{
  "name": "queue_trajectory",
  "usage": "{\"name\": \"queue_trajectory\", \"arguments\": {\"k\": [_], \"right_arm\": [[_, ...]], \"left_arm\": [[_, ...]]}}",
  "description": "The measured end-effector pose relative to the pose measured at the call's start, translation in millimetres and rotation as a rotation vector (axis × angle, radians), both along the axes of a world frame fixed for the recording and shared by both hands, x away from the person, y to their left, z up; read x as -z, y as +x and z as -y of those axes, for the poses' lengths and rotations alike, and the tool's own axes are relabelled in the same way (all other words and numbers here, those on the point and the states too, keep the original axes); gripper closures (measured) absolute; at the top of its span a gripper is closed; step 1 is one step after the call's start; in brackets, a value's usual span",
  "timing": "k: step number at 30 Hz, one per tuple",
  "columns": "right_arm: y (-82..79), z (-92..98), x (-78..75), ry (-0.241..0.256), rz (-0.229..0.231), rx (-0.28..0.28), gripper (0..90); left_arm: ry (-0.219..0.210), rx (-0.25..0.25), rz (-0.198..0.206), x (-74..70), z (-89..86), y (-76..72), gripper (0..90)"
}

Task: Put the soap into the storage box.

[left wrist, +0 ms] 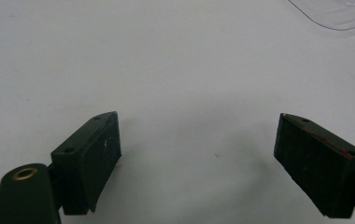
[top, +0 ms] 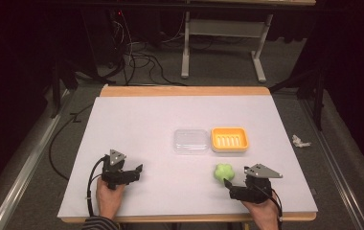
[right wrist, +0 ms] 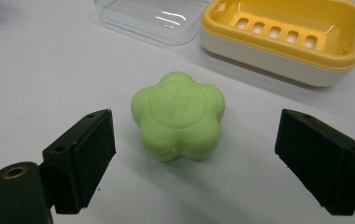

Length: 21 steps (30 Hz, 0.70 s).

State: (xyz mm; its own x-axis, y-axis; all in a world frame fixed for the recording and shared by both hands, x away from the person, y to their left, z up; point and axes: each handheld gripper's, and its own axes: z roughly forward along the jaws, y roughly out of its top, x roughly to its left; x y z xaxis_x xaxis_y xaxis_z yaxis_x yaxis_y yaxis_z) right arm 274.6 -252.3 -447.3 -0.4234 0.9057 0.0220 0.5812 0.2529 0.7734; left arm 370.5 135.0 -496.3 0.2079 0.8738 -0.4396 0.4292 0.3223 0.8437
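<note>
A green flower-shaped soap (top: 223, 171) (right wrist: 179, 115) lies on the white table, in front of a yellow soap dish (top: 230, 139) (right wrist: 283, 35). A clear plastic lid (top: 190, 141) (right wrist: 150, 18) rests just left of the dish. My right gripper (top: 229, 185) (right wrist: 194, 163) is open, its jaws set wide just short of the soap, one on each side. My left gripper (top: 139, 170) (left wrist: 199, 163) is open over bare table at the front left, holding nothing. A corner of the clear lid (left wrist: 339, 14) shows far ahead of it.
The white sheet (top: 137, 120) covers the wooden table. A crumpled scrap (top: 300, 141) lies on the floor to the right. Cables and a metal table frame (top: 223, 43) stand beyond the far edge.
</note>
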Motion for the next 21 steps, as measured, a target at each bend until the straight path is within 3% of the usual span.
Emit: {"name": "queue_trajectory", "arguments": {"k": [21], "right_arm": [[23.5,-25.3,9.3,-0.094,-0.091,-0.03,13.8]], "left_arm": [[-0.002,0.003,-0.004,-0.2,-0.6,-0.1,15.4]]}}
